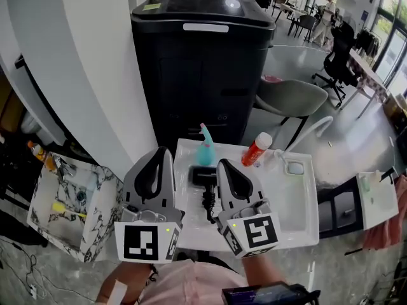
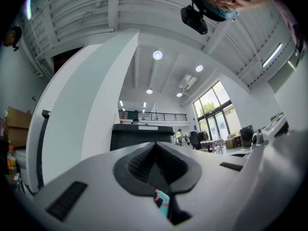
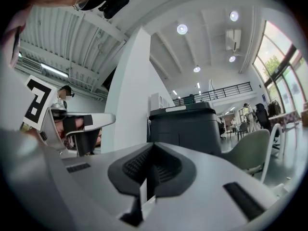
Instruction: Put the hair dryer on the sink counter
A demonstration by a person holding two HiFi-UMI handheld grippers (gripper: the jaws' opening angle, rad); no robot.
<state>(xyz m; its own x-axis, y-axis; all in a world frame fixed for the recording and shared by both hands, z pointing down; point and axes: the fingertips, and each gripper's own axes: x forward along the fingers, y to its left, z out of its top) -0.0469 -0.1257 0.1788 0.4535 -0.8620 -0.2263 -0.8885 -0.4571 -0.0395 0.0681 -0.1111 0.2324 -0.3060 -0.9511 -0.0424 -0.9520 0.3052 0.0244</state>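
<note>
The left gripper (image 1: 161, 151) is pinched shut with nothing in it, and so is the right gripper (image 1: 224, 163). Just past them, the black hair dryer (image 1: 204, 175) lies on the white sink counter (image 1: 283, 199) (its cord (image 1: 209, 207) trails nearer). A teal spray bottle (image 1: 205, 150) stands behind.

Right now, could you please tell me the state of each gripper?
Left gripper: closed, jaws together, holding nothing.
Right gripper: closed, jaws together, holding nothing.
</note>
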